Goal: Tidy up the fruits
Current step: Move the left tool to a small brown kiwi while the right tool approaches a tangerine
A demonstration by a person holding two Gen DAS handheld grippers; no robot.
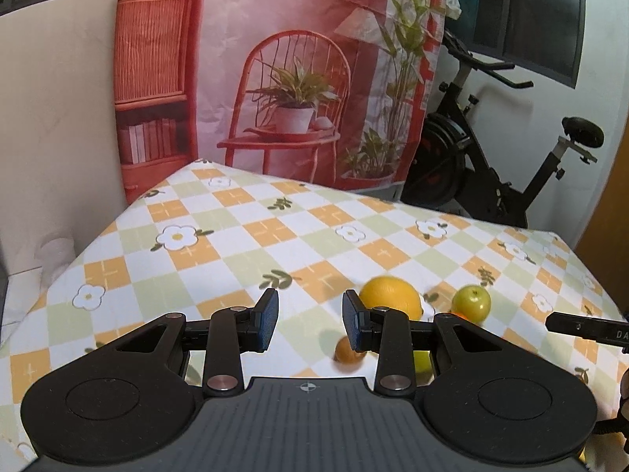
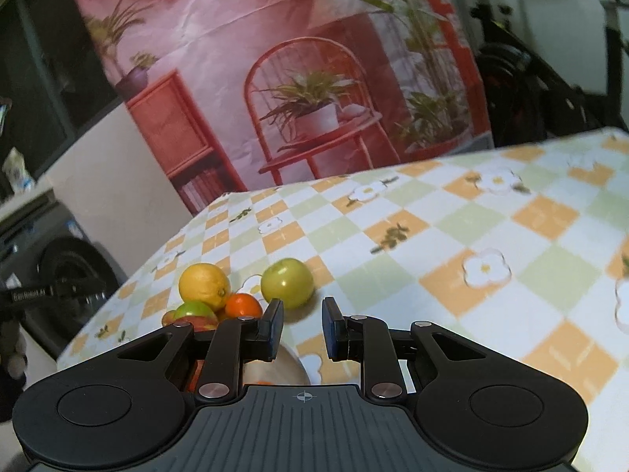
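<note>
Fruits lie on a checkered tablecloth (image 1: 243, 244). In the left wrist view a yellow lemon (image 1: 389, 297), a green apple (image 1: 471, 302) and a small brown fruit (image 1: 348, 351) sit just right of my open, empty left gripper (image 1: 310, 320). In the right wrist view my open, empty right gripper (image 2: 302, 328) hovers above the cloth; ahead and left are the lemon (image 2: 204, 281), a green apple (image 2: 287, 282), an orange (image 2: 243, 306) and a red-green apple (image 2: 194, 314). A white plate (image 2: 291, 367) shows under the fingers.
The tablecloth (image 2: 491, 236) covers the table, whose far edge (image 1: 354, 192) meets a printed pink backdrop (image 1: 275, 59). An exercise bike (image 1: 491, 157) stands behind at right. The other gripper's tip (image 1: 585, 328) shows at the right edge.
</note>
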